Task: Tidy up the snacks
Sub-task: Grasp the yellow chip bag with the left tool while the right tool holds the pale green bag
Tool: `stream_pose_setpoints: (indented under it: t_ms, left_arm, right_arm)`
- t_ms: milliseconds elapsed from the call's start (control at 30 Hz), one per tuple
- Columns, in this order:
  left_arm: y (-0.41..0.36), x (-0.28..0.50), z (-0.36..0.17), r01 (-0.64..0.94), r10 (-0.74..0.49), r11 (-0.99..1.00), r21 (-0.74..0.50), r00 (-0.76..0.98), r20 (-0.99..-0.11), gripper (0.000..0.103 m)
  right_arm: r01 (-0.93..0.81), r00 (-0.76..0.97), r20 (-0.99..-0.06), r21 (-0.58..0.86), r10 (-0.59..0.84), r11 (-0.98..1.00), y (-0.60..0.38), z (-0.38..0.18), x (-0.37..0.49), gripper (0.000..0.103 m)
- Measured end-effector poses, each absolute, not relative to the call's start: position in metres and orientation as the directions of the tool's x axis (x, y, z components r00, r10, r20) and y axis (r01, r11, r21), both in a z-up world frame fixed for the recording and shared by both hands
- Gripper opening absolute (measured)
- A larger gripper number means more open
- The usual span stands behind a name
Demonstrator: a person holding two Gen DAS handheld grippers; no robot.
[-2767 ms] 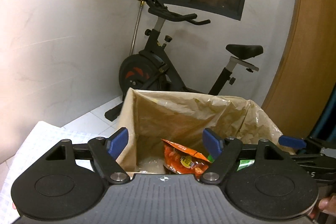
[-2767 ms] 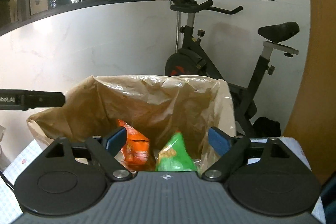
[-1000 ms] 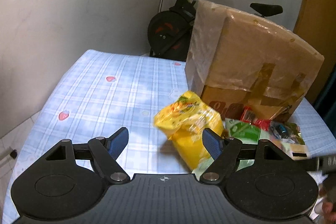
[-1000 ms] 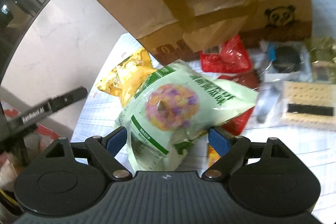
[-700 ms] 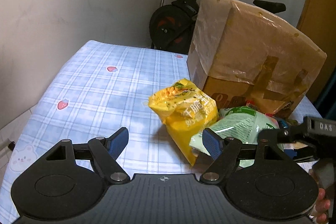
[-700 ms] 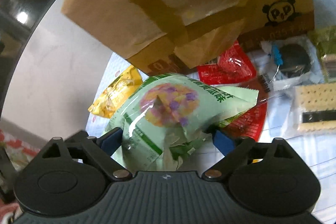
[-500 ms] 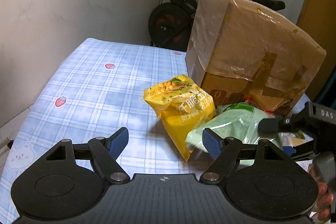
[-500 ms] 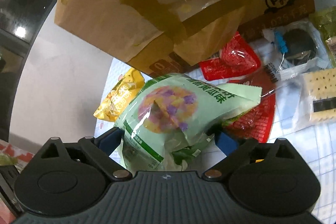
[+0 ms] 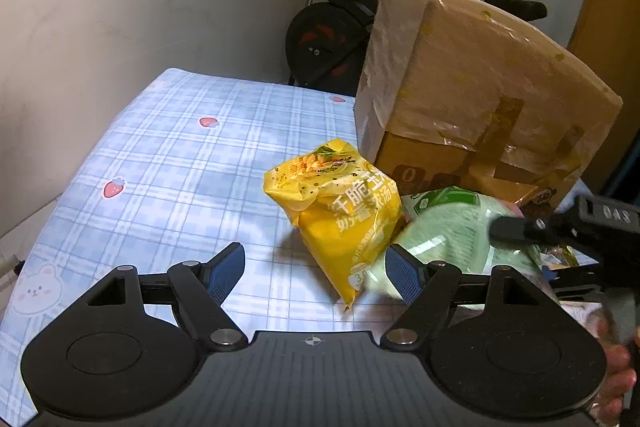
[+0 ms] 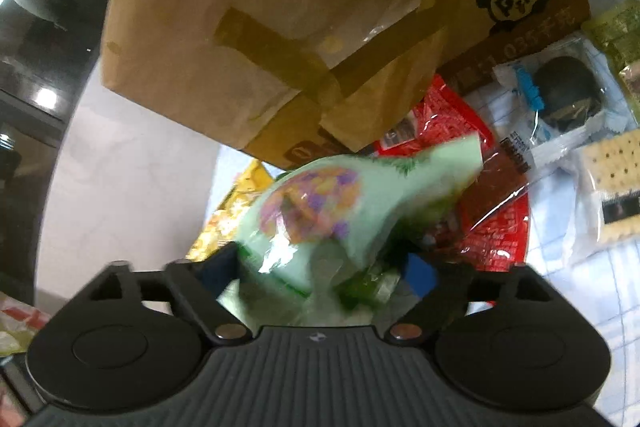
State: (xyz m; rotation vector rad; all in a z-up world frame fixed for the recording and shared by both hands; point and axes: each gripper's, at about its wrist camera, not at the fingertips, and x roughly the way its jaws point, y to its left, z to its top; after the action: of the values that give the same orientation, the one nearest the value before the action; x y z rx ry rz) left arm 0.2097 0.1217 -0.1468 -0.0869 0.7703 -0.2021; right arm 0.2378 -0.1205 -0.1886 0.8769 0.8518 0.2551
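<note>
The right gripper [image 10: 320,267] pinches a puffy pale-green snack bag [image 10: 320,211] low in the frame; its slick film could slip; the left gripper [image 9: 316,267], spread wide and empty, sits below a crinkled yellow snack bag [image 9: 340,207] at centre frame, which a careless sweep might topple.

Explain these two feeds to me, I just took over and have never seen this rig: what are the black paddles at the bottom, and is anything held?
No robot arm here: a person holds a two-finger gripper in each hand, with a camera on each looking along its fingers. The black paddles are the gripper bodies.

Left view: the left gripper is open and empty, facing a yellow bag on the checked cloth. Behind it stands a box.

Right view: the right gripper has a green bag between its fingers. The picture is blurred, so whether it is clamped is unclear. Past it lie red packets and crackers.
</note>
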Motion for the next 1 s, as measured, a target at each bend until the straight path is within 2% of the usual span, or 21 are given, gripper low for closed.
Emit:
stream_pose_setpoints:
  t_ms: [67,167,433,567,667,800,1000]
  left_arm:
    - [0.123,0.211,-0.147,0.139,-0.208,0.978,-0.156,0.699,-0.685,0.080]
    - [0.122,0.213,-0.148,0.127,-0.204,0.979,-0.162,0.697,-0.688,0.080]
    - [0.113,0.234,-0.163,0.093,-0.232,0.968,-0.234,0.695,-0.681,0.080]
    - [0.105,0.246,-0.171,0.086,-0.224,0.968,-0.236,0.723,-0.654,0.088]
    - [0.103,0.257,-0.182,0.065,-0.244,0.956,-0.285,0.717,-0.653,0.089]
    - [0.096,0.266,-0.197,0.053,-0.237,0.958,-0.283,0.704,-0.670,0.092]
    - [0.092,0.274,-0.202,0.055,-0.258,0.950,-0.307,0.692,-0.674,0.090]
  right_arm:
    - [0.100,0.661,-0.552,0.736,0.508,0.670,-0.125,-0.181,0.229,0.066]
    - [0.057,0.680,-0.544,0.708,0.492,0.704,-0.134,-0.173,0.214,0.063]
    - [0.048,0.728,-0.519,0.691,0.448,0.721,-0.163,-0.166,0.184,0.061]
    - [0.047,0.749,-0.503,0.690,0.432,0.723,-0.175,-0.164,0.171,0.061]
    - [0.047,0.761,-0.496,0.686,0.419,0.726,-0.180,-0.164,0.167,0.060]
    - [0.041,0.773,-0.483,0.685,0.412,0.727,-0.186,-0.162,0.163,0.060]
    - [0.042,0.775,-0.479,0.690,0.412,0.723,-0.190,-0.162,0.162,0.059]
